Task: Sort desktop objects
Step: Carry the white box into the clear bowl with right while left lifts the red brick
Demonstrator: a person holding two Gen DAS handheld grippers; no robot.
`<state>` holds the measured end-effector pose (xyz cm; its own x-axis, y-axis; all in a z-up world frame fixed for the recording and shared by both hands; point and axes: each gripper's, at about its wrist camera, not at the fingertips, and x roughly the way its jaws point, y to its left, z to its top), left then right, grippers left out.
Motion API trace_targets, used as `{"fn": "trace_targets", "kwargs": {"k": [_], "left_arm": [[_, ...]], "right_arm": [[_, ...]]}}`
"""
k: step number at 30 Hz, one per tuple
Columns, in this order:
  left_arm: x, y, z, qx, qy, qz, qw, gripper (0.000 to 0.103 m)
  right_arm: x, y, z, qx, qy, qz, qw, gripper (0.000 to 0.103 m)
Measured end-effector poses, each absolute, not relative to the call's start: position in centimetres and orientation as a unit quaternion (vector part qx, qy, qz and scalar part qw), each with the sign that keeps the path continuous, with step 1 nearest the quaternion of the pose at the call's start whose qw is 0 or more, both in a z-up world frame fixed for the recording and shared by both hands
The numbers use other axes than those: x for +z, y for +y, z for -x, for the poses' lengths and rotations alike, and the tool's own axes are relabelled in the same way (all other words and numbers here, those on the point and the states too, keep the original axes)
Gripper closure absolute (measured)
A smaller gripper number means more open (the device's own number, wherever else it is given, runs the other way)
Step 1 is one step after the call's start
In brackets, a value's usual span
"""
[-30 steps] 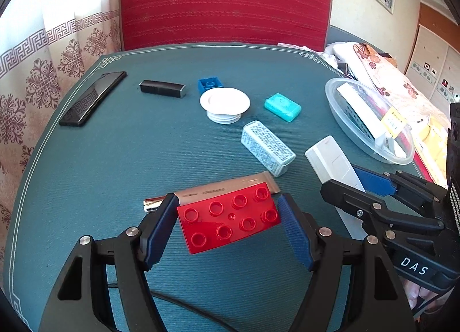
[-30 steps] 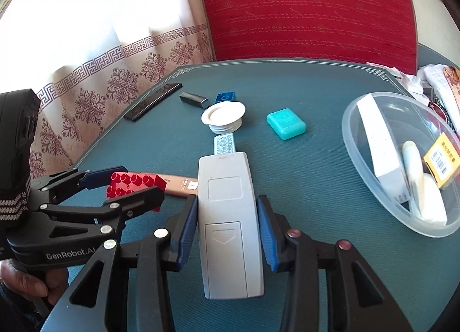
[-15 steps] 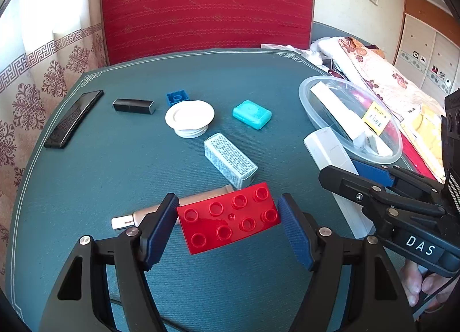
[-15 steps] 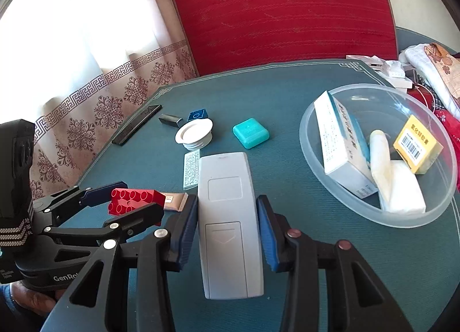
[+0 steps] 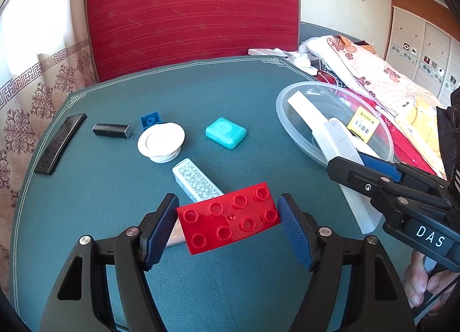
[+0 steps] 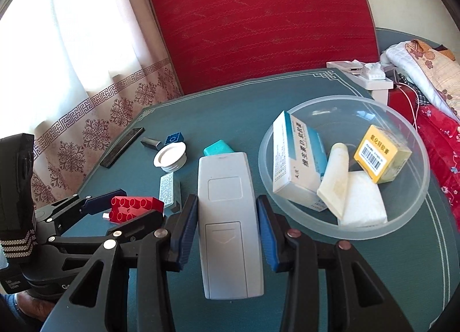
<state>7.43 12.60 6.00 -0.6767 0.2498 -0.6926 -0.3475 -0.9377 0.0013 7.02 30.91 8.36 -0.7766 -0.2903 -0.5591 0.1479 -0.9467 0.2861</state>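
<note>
On the teal desk (image 5: 95, 188), the left claw (image 5: 228, 221) is closed on a red building brick (image 5: 228, 218), held clear of the surface at the near side. The right claw (image 6: 227, 230) is clamped on a grey remote control (image 6: 228, 225), back face up, whose far end lies just beside the clear plastic bowl (image 6: 414, 202) at right. Only the right wrist view shows the bowl's contents fully: a white-and-blue box (image 6: 293, 159), a cream tube (image 6: 336, 177), a yellow box (image 6: 379, 154). Only the left wrist view shows clearly a printed white box (image 5: 197, 179), white lid (image 5: 161, 141), turquoise case (image 5: 225, 132), blue brick (image 5: 149, 121), black bar (image 5: 112, 130) and black phone (image 5: 59, 144) spread over the far left.
</note>
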Motion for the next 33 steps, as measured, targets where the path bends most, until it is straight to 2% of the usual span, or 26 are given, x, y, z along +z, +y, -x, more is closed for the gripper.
{"fn": "trace_targets", "kwargs": {"k": [21, 33], "left_arm": [[7.3, 16.8, -6.4, 0.911, 0.078, 0.354, 0.196, 0.029], [8.4, 18.0, -5.8, 0.914, 0.077, 0.343, 0.205, 0.029]], "right_arm": [[8.3, 38.8, -4.9, -0.941, -0.169, -0.294, 0.016, 0.058], [6.5, 39.3, -3.2, -0.943, -0.143, -0.299, -0.015, 0.059]]}}
